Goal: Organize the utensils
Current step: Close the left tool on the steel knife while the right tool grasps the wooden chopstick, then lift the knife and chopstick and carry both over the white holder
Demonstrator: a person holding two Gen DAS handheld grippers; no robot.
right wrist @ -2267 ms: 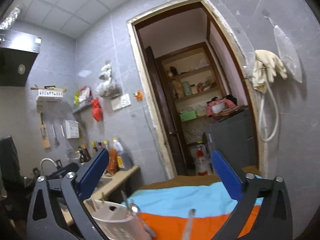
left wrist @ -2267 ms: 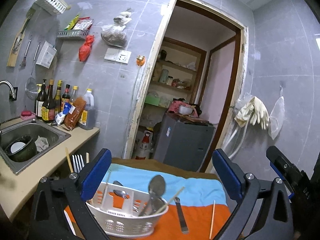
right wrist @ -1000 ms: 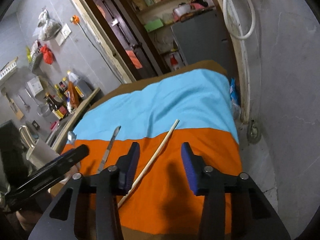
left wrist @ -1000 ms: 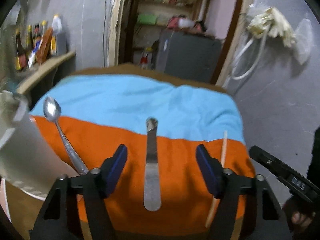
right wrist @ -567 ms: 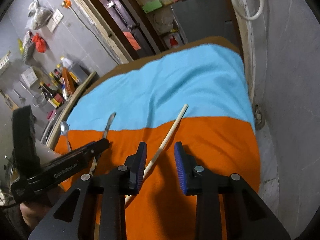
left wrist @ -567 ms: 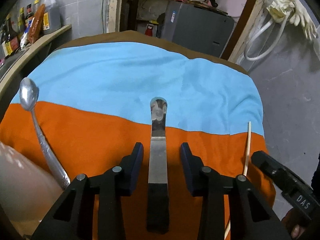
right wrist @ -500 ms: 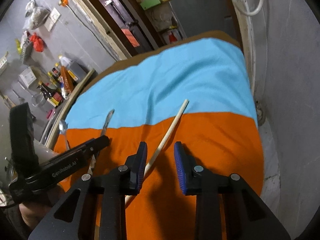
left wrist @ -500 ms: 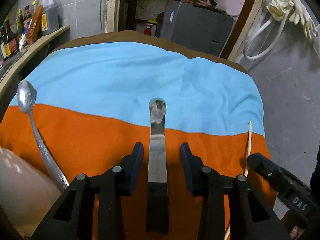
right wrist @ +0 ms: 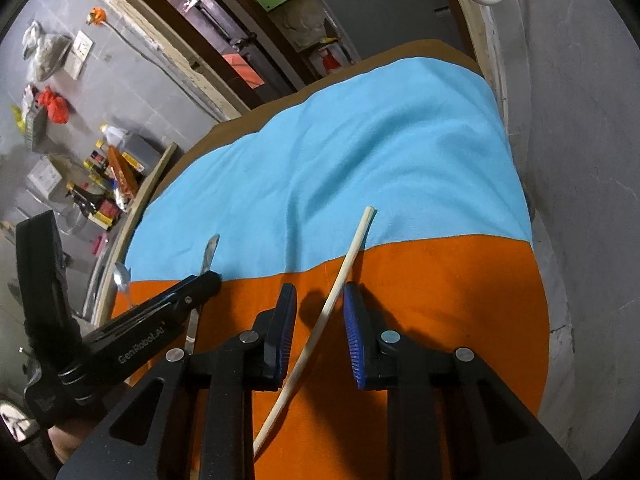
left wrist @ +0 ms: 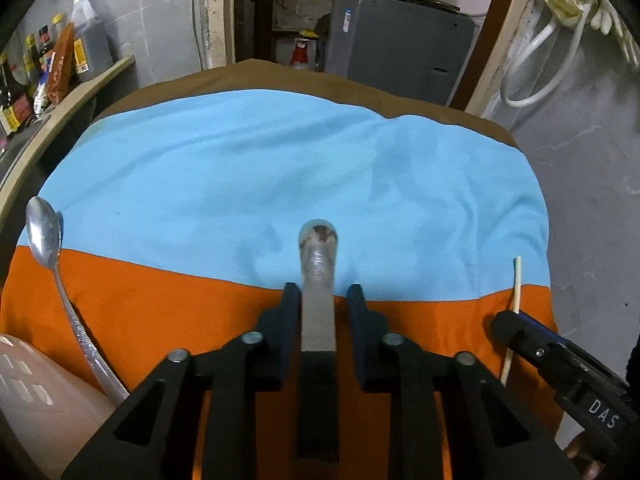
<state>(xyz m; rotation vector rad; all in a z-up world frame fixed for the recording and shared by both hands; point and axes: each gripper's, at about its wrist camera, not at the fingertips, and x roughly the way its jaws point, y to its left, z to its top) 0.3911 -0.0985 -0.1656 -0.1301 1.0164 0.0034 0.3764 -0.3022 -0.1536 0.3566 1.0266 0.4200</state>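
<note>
A flat metal knife (left wrist: 318,280) with a black handle lies on the orange and blue cloth (left wrist: 240,184). My left gripper (left wrist: 322,292) straddles it and its jaws are closing, with a thin gap still showing on the right side. A pale chopstick (right wrist: 348,264) lies slanted between the fingers of my right gripper (right wrist: 318,296). Those jaws are closing too, and the pads are clear of the stick. A metal spoon (left wrist: 44,236) leans out of the white basket (left wrist: 28,392) at the lower left.
A counter with bottles (left wrist: 84,48) runs along the left. Beyond the table's far edge stand a grey cabinet (left wrist: 400,40) and an open doorway. A grey wall (right wrist: 580,160) with a white hose is close on the right.
Both grippers have tipped down and come low over the cloth. The left jaws have narrowed around the knife and the right jaws around the chopstick.
</note>
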